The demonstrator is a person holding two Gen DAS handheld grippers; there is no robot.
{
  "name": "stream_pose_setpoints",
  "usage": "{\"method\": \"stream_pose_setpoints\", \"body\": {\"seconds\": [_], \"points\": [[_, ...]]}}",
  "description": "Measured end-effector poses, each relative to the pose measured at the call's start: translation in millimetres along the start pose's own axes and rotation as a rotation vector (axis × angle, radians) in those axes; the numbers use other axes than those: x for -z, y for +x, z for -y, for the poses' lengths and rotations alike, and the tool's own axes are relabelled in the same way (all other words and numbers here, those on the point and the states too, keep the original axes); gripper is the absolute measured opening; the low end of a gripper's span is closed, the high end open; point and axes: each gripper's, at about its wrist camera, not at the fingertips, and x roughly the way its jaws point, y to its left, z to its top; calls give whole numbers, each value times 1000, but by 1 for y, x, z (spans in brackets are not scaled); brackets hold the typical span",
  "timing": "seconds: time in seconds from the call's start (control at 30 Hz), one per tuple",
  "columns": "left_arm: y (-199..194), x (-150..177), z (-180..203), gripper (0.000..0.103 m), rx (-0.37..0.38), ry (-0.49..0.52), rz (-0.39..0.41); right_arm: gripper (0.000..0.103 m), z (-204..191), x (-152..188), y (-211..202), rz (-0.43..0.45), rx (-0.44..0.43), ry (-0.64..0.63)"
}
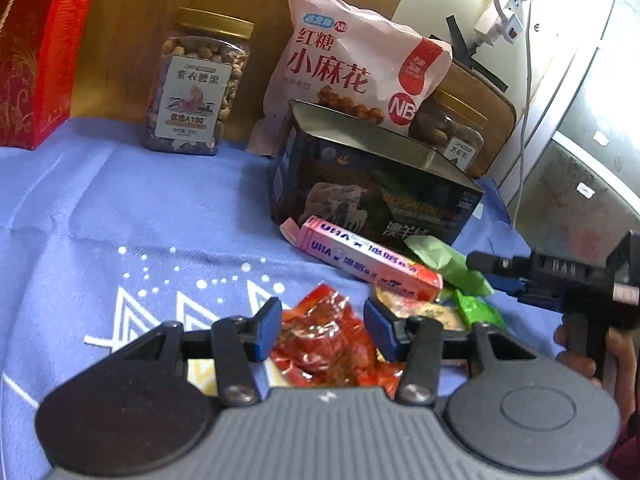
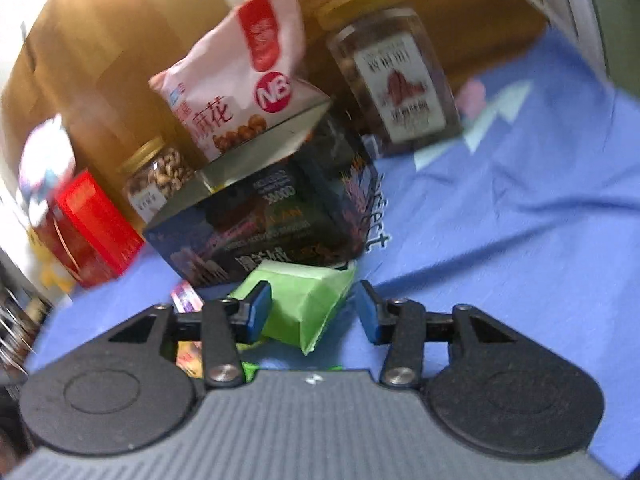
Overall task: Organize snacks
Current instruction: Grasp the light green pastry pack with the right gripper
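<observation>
The left gripper (image 1: pixel 322 330) hangs with its blue pads spread wide either side of a heap of red crinkly snack packets (image 1: pixel 326 344) on the blue cloth (image 1: pixel 120 208), nothing pinched between them; just beyond lies a yellow packet (image 1: pixel 420 308), then a long pink candy box (image 1: pixel 368 258) touching the front of the dark open box (image 1: pixel 372 188); to its right the green packets (image 1: pixel 448 260) sit beside the right gripper (image 1: pixel 496 270), seen side-on there. In the right wrist view the right gripper (image 2: pixel 312 312) is likewise parted, its pads bracketing a green packet (image 2: pixel 304 300) without clamping it, just before the dark open box (image 2: pixel 260 220). Behind stand a nut jar with a gold lid (image 1: pixel 196 84), a pink pastry bag (image 1: pixel 352 64) leaning behind the box, a second jar (image 2: pixel 392 72), and a red carton (image 1: pixel 40 48) far left.
</observation>
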Motion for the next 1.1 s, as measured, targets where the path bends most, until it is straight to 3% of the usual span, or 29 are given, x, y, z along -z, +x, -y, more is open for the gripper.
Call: {"method": "stream_pose_setpoints", "body": {"seconds": [0.13, 0.27, 0.4, 0.5, 0.67, 0.83, 0.9, 1.1], "points": [[-1, 8, -3, 52, -22, 21, 33, 51, 8, 2, 10, -51, -91, 99], [0, 7, -9, 54, -3, -12, 33, 37, -2, 8, 9, -63, -128, 68], [-1, 8, -8, 54, -10, -6, 38, 34, -10, 17, 9, -79, -151, 37], [-2, 8, -7, 56, -13, -5, 41, 27, -23, 26, 10, -121, -161, -33], [-3, 8, -8, 58, -22, -12, 44, 32, -36, 32, 6, -96, -137, -128], [-4, 9, -8, 59, -29, -13, 46, 37, -19, 27, 4, -67, -174, -18], [-5, 9, -9, 59, -22, -19, 50, 47, -9, 25, 2, -47, -187, 42], [-12, 11, -8, 59, 17, -5, 74, 48, 14, 21, -3, -7, -216, 187]]}}
